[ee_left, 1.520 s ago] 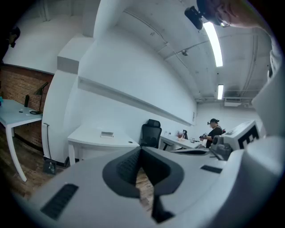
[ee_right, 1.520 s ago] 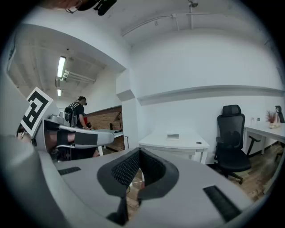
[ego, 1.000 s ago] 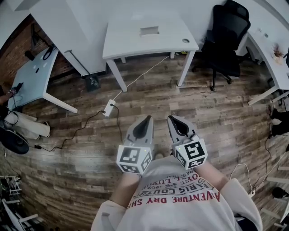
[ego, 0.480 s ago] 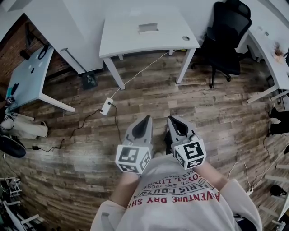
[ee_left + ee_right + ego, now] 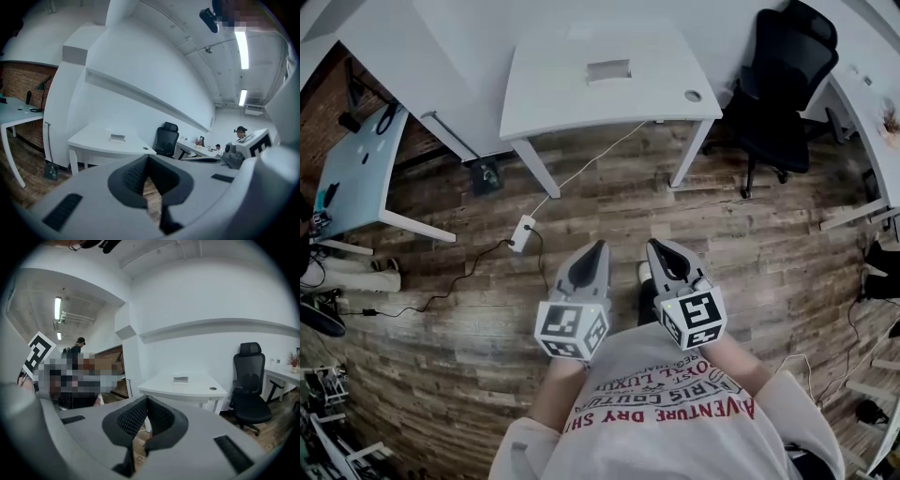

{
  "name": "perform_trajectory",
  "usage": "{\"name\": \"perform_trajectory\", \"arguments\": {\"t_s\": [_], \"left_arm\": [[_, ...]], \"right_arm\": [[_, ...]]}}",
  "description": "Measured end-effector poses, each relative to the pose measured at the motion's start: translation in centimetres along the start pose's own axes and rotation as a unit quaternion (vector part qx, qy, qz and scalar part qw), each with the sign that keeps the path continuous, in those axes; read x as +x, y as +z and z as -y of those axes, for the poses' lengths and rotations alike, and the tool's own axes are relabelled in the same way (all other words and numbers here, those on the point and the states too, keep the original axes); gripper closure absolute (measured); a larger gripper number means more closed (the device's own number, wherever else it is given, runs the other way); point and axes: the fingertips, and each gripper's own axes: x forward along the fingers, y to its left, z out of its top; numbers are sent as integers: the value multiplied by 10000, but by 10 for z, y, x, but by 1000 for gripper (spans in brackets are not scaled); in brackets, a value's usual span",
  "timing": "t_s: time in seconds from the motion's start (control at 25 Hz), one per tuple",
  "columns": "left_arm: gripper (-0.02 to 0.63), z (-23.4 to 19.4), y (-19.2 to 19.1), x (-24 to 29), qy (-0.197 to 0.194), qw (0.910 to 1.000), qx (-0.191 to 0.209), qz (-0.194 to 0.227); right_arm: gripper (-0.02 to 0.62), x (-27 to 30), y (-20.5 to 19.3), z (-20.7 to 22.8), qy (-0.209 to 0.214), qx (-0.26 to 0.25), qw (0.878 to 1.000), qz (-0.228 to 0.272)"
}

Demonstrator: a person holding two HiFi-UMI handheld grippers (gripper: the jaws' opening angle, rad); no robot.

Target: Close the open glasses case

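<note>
Progress: nothing of the closing looks done yet; the person stands on the wooden floor (image 5: 750,253), well apart from the desk, with neither tool near the case.
Case: the glasses case (image 5: 609,68) is most likely the small pale oblong thing lying toward the back of the white desk (image 5: 572,108); it is too small to tell how its lid stands.
Left tool: the left gripper (image 5: 596,248) has its jaws pressed together at the tips with nothing between them, and is held low before the chest, pointing toward the desk.
Right tool: the right gripper (image 5: 657,247) is likewise closed and empty, just beside the left one.
Nearby: a black office chair (image 5: 778,103) stands to the right of the desk.
Remaining: walk up, reach the lid, fold it down until it shuts.
</note>
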Motion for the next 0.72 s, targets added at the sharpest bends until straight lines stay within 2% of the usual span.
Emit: {"name": "perform_trajectory", "arguments": {"t_s": [0.24,0.48,0.6,0.72], "left_arm": [[609,-15,27,81,204,9997,-61,-80],[609,-27,63,161,327,9993,-151,124],[609,-29,73,191,363,9989,-212,211],[609,-32,77,215,352,9989,-269,167]], "right_arm": [[583,60,27,65,282,103,9994,-153],[583,116,59,125,613,3,9980,-138],[583,135,64,145,800,-84,9965,-224],[583,152,69,166,815,-115,9962,-270]]}}
